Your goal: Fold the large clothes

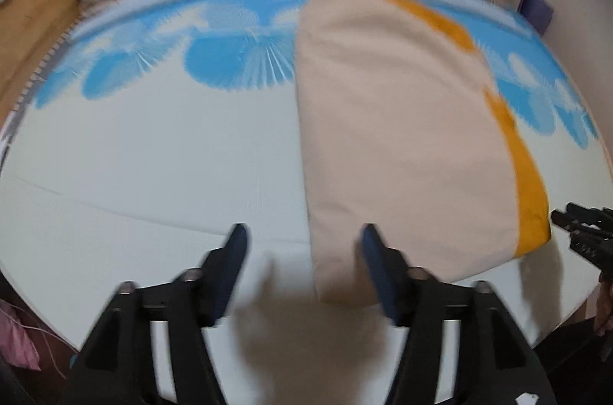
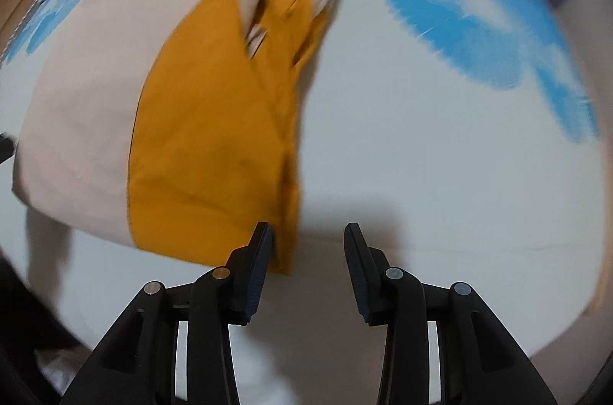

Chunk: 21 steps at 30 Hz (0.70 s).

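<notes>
Beige and mustard cloth, the garment lies folded into a long panel on the mattress, its long axis running from the near edge of the mattress toward the far one, mustard strip along its right side. It looks soft, light and limp, likely to sag, so I would take hold at the near corners or hem. Both grippers hover over its near end, released: the left gripper gapes wide, the right gripper stands part open beside the mustard corner, gripping nothing.

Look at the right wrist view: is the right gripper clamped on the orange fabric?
No: the right gripper stands open, the garment lying beside its left finger.
</notes>
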{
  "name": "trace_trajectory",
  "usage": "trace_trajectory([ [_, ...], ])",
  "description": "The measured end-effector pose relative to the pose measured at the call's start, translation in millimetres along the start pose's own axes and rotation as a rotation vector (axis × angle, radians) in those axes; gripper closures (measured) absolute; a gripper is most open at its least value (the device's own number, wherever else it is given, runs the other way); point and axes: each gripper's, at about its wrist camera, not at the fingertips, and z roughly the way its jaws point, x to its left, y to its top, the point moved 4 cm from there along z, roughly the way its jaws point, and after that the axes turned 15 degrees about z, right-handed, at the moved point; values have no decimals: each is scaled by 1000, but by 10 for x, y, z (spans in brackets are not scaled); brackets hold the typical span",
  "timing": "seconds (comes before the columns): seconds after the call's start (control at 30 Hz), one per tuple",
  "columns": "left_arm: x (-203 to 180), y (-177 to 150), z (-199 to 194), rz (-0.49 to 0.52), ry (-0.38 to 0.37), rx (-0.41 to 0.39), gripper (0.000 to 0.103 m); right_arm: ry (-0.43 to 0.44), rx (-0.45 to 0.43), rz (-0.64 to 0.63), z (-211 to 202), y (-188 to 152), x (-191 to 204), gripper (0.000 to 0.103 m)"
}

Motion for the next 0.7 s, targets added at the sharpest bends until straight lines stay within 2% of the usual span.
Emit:
trace_trajectory([
  [0.07,-2,-33,-214,4,28,-64,19,14,-119,61,-329,-4,-50,60],
  [0.1,-20,-67,-376,10,47,-106,14,39,-181,92,-516,-25,-72,59],
  [0.13,-31,-88,-466,8,49,-124,12,61,-265,120,-754,-96,-102,53],
  [0.2,-71,-174,-693,-6,44,-159,7,64,-372,143,-1066,-258,-104,33],
  [0.23,-90,-208,-756,-8,48,-167,6,64,-403,156,-1196,-333,-93,18],
  [0.27,-115,-259,-847,-10,52,-174,4,66,-414,167,-1276,-397,-56,12],
  [0.4,-236,-496,-1101,-70,46,-190,1,147,-441,132,-1614,-653,178,4],
  [0.53,-441,-734,-1052,-36,43,-158,1,157,-437,109,-1730,-869,400,4],
  [0.6,-513,-717,-976,-10,16,-138,1,176,-428,106,-1729,-956,465,4],
  [0.7,-532,-619,-904,-1,33,-155,1,182,-419,77,-1668,-980,585,4],
])
